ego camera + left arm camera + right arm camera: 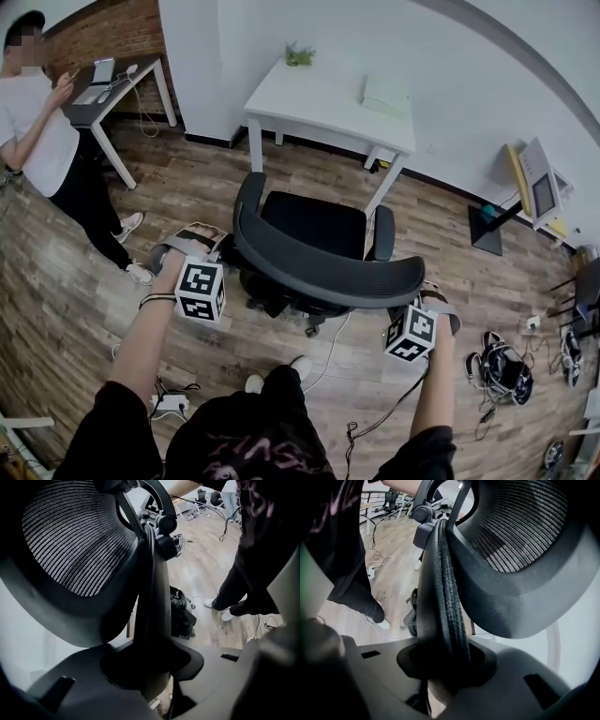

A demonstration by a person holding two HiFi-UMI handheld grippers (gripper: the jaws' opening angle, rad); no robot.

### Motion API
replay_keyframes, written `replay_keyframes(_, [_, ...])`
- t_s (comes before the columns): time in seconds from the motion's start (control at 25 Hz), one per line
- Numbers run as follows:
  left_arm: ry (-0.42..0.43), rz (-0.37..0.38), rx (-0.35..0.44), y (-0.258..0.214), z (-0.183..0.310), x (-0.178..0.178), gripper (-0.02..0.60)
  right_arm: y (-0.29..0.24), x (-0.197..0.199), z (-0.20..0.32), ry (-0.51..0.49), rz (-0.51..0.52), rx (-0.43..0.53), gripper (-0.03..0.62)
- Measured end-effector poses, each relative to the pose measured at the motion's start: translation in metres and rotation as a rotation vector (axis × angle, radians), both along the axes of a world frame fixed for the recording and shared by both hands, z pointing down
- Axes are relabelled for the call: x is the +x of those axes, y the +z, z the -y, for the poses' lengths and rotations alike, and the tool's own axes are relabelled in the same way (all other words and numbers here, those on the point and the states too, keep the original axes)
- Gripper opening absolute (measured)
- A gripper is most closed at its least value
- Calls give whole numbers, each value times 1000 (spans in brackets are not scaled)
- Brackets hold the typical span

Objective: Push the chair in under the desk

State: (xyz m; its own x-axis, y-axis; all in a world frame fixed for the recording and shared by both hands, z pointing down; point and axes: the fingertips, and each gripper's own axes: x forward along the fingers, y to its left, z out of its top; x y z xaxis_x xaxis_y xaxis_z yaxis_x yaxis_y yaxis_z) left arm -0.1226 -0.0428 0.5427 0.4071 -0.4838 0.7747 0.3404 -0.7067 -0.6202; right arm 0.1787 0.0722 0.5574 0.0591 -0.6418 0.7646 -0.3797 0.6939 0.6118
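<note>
Left claw clamped on chair backrest edge; right claw likewise; desk beyond chair.

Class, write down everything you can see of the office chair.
The chair is black, with a padded seat, two armrests and a curved mesh backrest in a dark frame. Its base is mostly hidden. It stands upright on the wood floor, facing the white desk, seat not yet under it. The left gripper and right gripper each clamp a side edge of the backrest.
</note>
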Motion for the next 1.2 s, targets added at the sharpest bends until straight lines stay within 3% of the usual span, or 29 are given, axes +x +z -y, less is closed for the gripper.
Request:
replay_keyframes(0.4, [-31, 27, -26, 0, 50, 16, 140, -1, 19, 53, -33, -7, -21, 117])
replay_keyframes(1.2, [-75, 19, 10, 0, 150, 60, 141, 0, 66, 151, -44, -23, -44, 110])
